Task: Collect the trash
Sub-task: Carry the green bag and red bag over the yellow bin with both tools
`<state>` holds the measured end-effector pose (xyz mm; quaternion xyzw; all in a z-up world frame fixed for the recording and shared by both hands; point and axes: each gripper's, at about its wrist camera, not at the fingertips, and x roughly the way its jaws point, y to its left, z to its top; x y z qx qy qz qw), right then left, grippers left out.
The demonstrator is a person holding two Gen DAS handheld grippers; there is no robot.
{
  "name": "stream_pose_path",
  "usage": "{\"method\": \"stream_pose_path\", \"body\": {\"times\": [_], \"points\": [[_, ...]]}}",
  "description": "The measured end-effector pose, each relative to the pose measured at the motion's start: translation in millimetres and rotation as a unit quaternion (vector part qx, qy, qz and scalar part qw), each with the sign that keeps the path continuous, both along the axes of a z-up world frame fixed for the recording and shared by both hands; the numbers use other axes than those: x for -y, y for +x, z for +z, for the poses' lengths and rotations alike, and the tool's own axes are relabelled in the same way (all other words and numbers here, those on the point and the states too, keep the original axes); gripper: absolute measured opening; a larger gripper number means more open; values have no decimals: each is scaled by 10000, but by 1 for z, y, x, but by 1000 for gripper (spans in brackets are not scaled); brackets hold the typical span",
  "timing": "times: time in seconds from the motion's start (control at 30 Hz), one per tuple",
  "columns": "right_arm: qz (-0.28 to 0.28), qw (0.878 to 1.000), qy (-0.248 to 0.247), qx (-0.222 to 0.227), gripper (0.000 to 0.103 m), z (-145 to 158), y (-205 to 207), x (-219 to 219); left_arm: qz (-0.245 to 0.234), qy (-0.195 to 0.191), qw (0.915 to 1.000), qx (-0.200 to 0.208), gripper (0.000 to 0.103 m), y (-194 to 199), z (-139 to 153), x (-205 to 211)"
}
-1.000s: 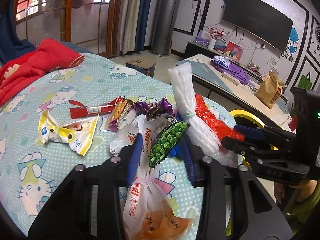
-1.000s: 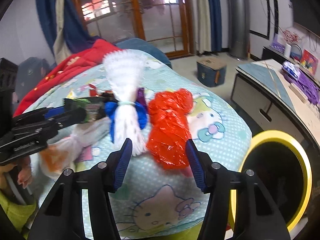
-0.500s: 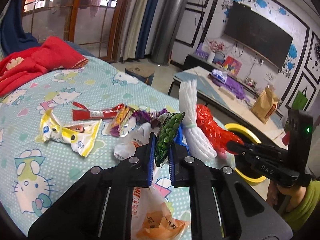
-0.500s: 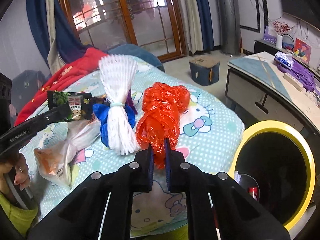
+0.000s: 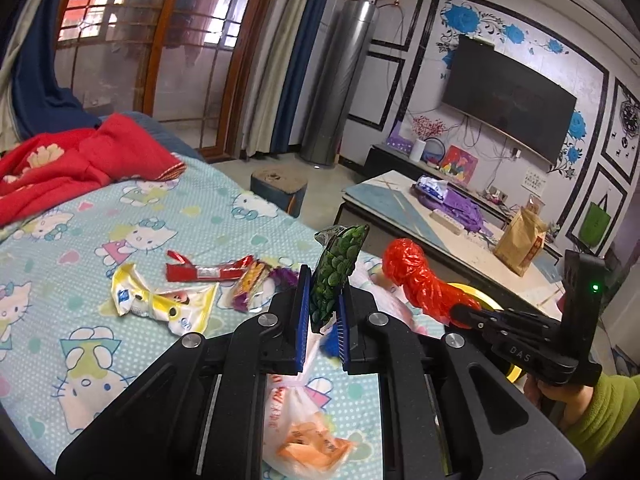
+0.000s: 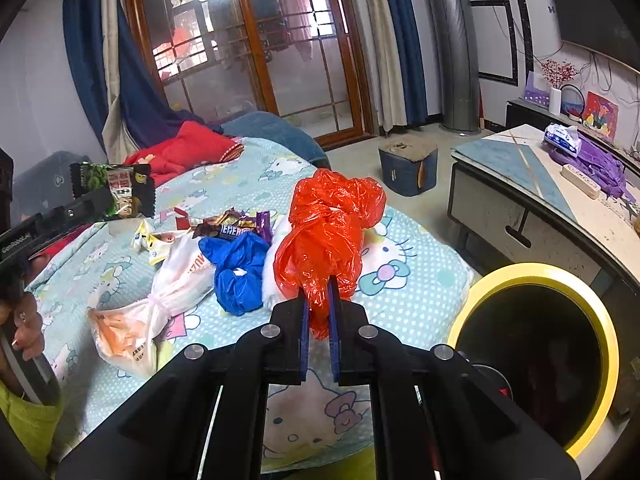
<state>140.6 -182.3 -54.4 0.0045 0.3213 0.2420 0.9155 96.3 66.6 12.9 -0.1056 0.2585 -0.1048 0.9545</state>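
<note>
Two tools now clamped, jaws wide a second ago | left tool grips green pea packet, right tool grips red plastic bag; both lifted off bed | next: yellow-rimmed bin beside bed | remaining: blue bag, white tied bag, wrappers | path clear.

Wall TV, glass doors, bed.
</note>
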Motion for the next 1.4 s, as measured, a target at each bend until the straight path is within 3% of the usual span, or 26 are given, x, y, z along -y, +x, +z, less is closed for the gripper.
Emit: {"method": "stream_pose_path", "body": {"times": [0.7, 1.4], "points": [[-492, 9985, 145, 188, 8, 20, -16, 60, -656, 48, 9978, 39, 7, -8, -2, 68], [-1158, 9930, 185, 156, 8, 11, -21, 120, -1391, 516, 9889, -73, 7, 6, -15, 147]]}}
